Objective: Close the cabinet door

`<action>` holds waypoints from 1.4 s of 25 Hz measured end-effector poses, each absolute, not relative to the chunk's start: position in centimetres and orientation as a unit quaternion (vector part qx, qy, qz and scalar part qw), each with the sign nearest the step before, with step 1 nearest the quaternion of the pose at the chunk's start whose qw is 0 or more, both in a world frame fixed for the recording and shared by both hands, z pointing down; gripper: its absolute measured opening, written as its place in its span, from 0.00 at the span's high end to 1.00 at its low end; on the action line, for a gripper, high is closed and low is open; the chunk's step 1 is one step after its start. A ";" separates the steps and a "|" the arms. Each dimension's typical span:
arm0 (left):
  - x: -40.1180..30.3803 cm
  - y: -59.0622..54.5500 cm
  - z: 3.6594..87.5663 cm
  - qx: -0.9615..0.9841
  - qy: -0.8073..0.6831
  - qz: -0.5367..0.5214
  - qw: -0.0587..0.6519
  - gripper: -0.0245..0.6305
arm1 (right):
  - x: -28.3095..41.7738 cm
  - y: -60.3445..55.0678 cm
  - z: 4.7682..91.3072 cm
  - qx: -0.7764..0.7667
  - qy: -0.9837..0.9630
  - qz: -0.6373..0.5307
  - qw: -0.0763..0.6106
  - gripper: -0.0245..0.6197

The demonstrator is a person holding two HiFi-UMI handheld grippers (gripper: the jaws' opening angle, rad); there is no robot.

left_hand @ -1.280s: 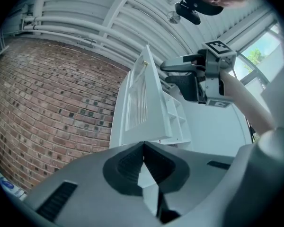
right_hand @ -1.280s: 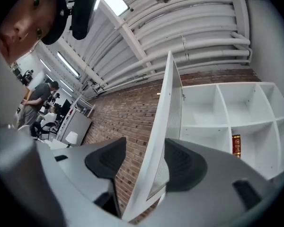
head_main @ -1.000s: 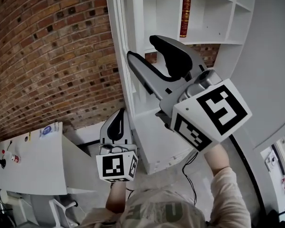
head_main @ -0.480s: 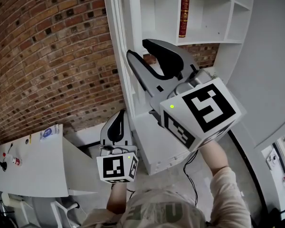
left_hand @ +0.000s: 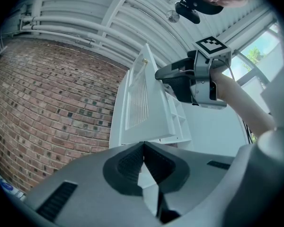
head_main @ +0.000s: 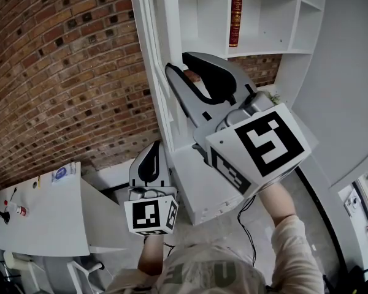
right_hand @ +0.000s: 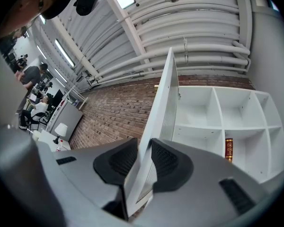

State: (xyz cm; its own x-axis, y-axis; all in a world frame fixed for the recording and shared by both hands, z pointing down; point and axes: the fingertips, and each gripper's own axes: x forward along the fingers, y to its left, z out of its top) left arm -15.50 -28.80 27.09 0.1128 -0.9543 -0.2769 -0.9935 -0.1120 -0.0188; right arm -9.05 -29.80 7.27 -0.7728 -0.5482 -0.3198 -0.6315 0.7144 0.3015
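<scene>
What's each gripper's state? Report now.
Left gripper: closed, empty.
Right gripper: jaws have just been closing, now gripping the cabinet door edge.

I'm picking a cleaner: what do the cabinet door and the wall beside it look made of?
Cabinet door: probably painted wood or fibreboard, with a smooth matt white finish and a slatted panel; the paint hides the core. Wall: exposed red-brown brick with paler mortar joints, rough and unpainted.
</scene>
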 end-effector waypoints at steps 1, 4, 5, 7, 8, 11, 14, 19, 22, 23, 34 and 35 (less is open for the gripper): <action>-15.5 -28.9 27.0 -0.740 0.658 0.098 0.101 0.94 | -9.0 -29.9 7.3 -0.321 0.920 0.199 0.104 0.80; -15.2 -29.1 26.8 -0.743 0.654 0.098 0.107 0.94 | -8.6 -30.1 7.3 -0.324 0.920 0.196 0.103 0.81; -15.1 -29.1 26.7 -0.744 0.652 0.098 0.109 0.94 | -8.4 -30.1 7.3 -0.326 0.919 0.196 0.103 0.81; -14.8 -29.0 26.5 -0.746 0.649 0.098 0.113 0.94 | -8.0 -30.1 7.4 -0.331 0.917 0.198 0.102 0.81; -14.7 -29.1 26.4 -0.747 0.647 0.099 0.114 0.94 | -7.8 -30.1 7.4 -0.334 0.916 0.199 0.101 0.81; -14.4 -29.3 25.9 -0.750 0.643 0.099 0.120 0.94 | -7.0 -30.5 7.4 -0.345 0.913 0.195 0.101 0.81; -14.1 -29.5 25.5 -0.753 0.639 0.100 0.124 0.94 | -5.8 -31.3 7.5 -0.362 0.907 0.190 0.102 0.82; -13.1 -30.1 25.1 -0.761 0.628 0.099 0.128 0.94 | -4.3 -32.3 7.5 -0.382 0.901 0.183 0.098 0.82; -12.2 -30.4 25.0 -0.766 0.623 0.095 0.131 0.94 | -3.7 -32.6 7.5 -0.390 0.896 0.185 0.099 0.82; -11.9 -30.5 24.9 -0.767 0.621 0.094 0.133 0.94 | -3.6 -32.7 7.5 -0.392 0.896 0.184 0.099 0.82; -11.4 -31.3 24.8 -0.770 0.618 0.086 0.135 0.94 | -1.5 -34.2 7.5 -0.419 0.885 0.169 0.112 0.83; -11.2 -31.4 24.7 -0.770 0.617 0.084 0.136 0.94 | -1.4 -34.3 7.5 -0.422 0.883 0.171 0.113 0.83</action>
